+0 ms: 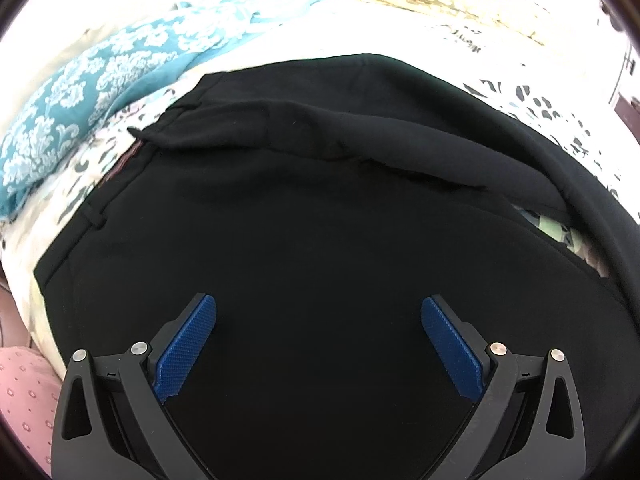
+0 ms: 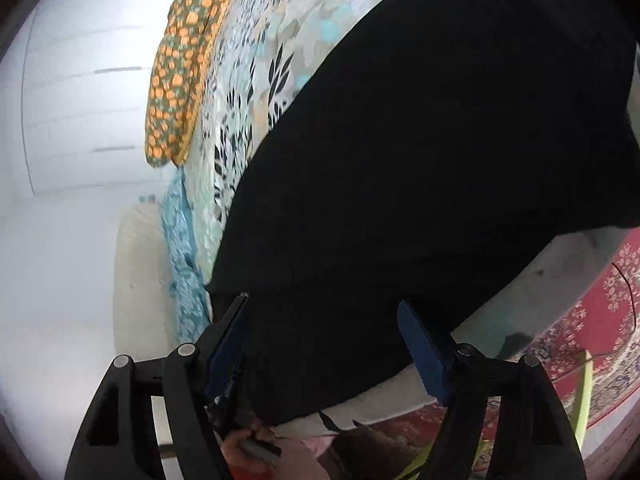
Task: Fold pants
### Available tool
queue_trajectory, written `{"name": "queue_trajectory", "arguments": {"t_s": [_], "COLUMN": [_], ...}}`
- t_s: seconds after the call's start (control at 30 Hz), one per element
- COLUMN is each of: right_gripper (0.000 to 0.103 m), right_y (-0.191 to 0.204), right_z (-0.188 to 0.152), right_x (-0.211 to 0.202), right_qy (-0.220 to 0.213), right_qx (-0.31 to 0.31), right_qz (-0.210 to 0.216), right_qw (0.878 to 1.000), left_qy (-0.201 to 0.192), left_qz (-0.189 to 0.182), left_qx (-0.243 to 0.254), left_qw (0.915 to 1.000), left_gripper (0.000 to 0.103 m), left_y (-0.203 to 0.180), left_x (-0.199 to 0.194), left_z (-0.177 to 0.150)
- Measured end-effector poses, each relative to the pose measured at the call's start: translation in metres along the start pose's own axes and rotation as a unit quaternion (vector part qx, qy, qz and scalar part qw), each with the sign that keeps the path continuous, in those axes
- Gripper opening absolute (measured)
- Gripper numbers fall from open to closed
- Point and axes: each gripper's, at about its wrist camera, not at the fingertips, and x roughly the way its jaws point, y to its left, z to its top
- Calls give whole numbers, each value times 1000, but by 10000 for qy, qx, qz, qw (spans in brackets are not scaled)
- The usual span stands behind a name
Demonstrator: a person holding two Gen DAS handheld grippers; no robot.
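The black pants [image 1: 320,220] lie across the floral bed [image 1: 500,64], filling the frame centre. Left claw [image 1: 319,312] hovers spread above the fabric, holding nothing. Right claw [image 2: 324,312] – apart, cloth between its fingers, unclamped – straddles the lower edge, probably to seize it.

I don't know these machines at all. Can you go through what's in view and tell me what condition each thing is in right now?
black pants: spread on the bed, one layer folded over near the far edge.
left gripper: open above the pants, nothing between its pads.
right gripper: open, with the pants edge between its fingers, not pinched.
floral bedsheet: lying under the pants.
teal patterned cloth: rumpled beside the pants.
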Motion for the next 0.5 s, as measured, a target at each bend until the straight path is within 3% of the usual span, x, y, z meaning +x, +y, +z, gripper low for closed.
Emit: {"name": "queue_trajectory", "arguments": {"t_s": [0.1,0.17,0.2,0.3,0.4,0.5], "right_gripper": [75,75,67,7,6,6], "right_y": [9,4,2,12,40,81], "right_z": [12,20,22,25,21,8], "right_x": [-18,-20,-19,-21,-27,-44], "right_qy": [-615,-808,-837,-1039,-1147,-1378], "right_qx": [-310,-232,-202,-808,-1632,-2556], "right_qz": [-330,-486,-554,-1253,-1339,-1268], "right_qw": [9971,9953,9947,9833,9707,9485], "left_qy": [66,122,132,152,404,465], "left_qz": [-77,-57,-14,42,-367,-1006], "left_qx": [-208,-281,-248,-50,4,-235], "left_qw": [9997,9995,9996,9999,9985,9936], "left_gripper": [103,103,103,103,103,103], "left_y": [3,2,-1,-7,-6,3], "left_x": [1,3,4,3,1,-4], "left_z": [1,1,1,-1,11,51]}}
